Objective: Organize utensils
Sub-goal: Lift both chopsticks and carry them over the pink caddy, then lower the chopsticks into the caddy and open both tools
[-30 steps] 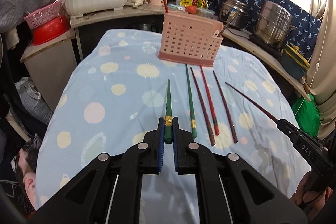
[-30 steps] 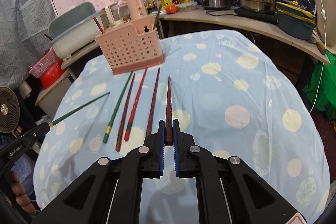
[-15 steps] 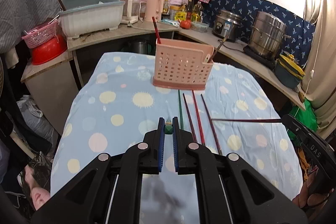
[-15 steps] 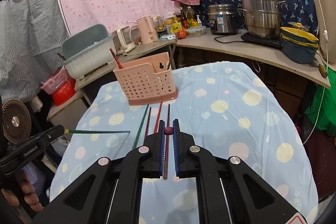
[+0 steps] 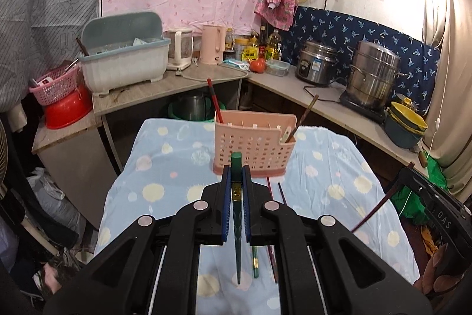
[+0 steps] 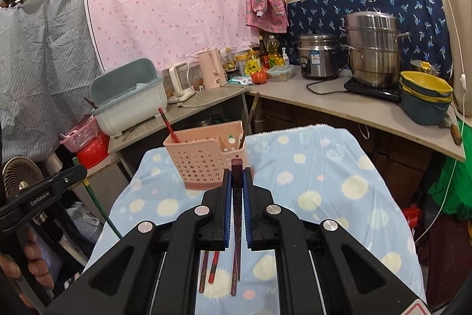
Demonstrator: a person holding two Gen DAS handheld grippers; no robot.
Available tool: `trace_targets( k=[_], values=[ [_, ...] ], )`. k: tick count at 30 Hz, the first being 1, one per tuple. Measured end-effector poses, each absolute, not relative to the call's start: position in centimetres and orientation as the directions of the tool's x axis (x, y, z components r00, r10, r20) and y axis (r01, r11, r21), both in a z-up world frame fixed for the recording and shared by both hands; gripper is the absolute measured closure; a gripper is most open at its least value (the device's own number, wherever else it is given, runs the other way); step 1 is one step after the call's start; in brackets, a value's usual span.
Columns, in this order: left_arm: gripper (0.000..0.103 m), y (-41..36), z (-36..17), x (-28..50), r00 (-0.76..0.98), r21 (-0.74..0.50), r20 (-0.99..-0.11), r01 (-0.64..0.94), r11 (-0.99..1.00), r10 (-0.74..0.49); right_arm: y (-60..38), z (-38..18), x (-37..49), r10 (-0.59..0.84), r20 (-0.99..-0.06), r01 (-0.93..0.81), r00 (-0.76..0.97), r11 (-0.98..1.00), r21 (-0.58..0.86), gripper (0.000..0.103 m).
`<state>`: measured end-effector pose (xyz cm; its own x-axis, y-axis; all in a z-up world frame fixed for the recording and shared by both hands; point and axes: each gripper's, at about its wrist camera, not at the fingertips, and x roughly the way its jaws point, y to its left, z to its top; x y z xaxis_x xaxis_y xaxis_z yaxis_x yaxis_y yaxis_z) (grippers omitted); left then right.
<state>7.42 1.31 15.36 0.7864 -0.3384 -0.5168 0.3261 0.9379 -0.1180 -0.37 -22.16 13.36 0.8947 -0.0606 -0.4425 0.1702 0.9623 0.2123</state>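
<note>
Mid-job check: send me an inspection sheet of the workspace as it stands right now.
Surface: table under blue spotted cloth.
Job's things: pink utensil basket holds two chopsticks; loose chopsticks lie on the cloth.
Clutter: nothing seen on the table.
Grippers: left gripper shut on green chopstick; right gripper shut on dark red chopstick.
Cables: black cord on the counter.
Surroundings: pots, kettle, bottles, dish bin, fan.

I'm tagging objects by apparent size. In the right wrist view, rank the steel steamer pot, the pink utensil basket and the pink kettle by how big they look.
1. pink utensil basket, nearest the camera
2. steel steamer pot, close behind, so unsure
3. pink kettle, clearly smallest
</note>
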Motion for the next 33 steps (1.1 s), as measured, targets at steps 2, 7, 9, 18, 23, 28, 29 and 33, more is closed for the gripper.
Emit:
trace_targets(
  k=[2,7,9,18,23,28,29,33],
  values=[
    [0.096,1.1,16.3,8.2,0.797,-0.109,-0.502,0.325,0.939,-0.335,-22.3,14.2,0.3,-0.056,-0.432,0.163,0.900,0.963,0.213,0.095],
    [0.096,0.6,18.6,10.2,0.816,-0.101,-0.471,0.327,0.940,-0.335,-22.8,16.8,2.7,-0.046,-0.393,0.142,0.918,0.966,0.217,0.095],
    [0.096,0.2,19.8,11.4,0.820,-0.109,-0.458,0.330,0.938,-0.342,-23.1,18.1,4.1,-0.035,-0.376,0.129,0.926,0.965,0.227,0.095],
    [0.096,-2.1,25.8,16.3,0.867,-0.120,-0.347,0.338,0.934,-0.358,-23.4,23.2,10.7,-0.065,-0.291,0.132,0.955,0.966,0.220,0.095],
    [0.096,-3.6,27.5,19.1,0.883,-0.126,-0.293,0.345,0.930,-0.367,-23.8,24.6,14.5,-0.063,-0.254,0.129,0.965,0.959,0.254,0.095],
    [0.096,-4.7,27.1,22.1,0.888,-0.136,-0.271,0.347,0.928,-0.372,-23.8,24.5,18.2,-0.047,-0.219,0.113,0.975,0.948,0.297,0.095],
    [0.096,-4.9,26.7,22.8,0.886,-0.139,-0.272,0.349,0.927,-0.374,-23.8,24.2,19.0,-0.039,-0.219,0.107,0.975,0.945,0.309,0.095],
    [0.096,-5.4,24.2,25.2,0.868,-0.164,-0.308,0.356,0.920,-0.390,-23.7,21.6,21.7,-0.008,-0.260,0.098,0.965,0.936,0.337,0.095]
  ],
)
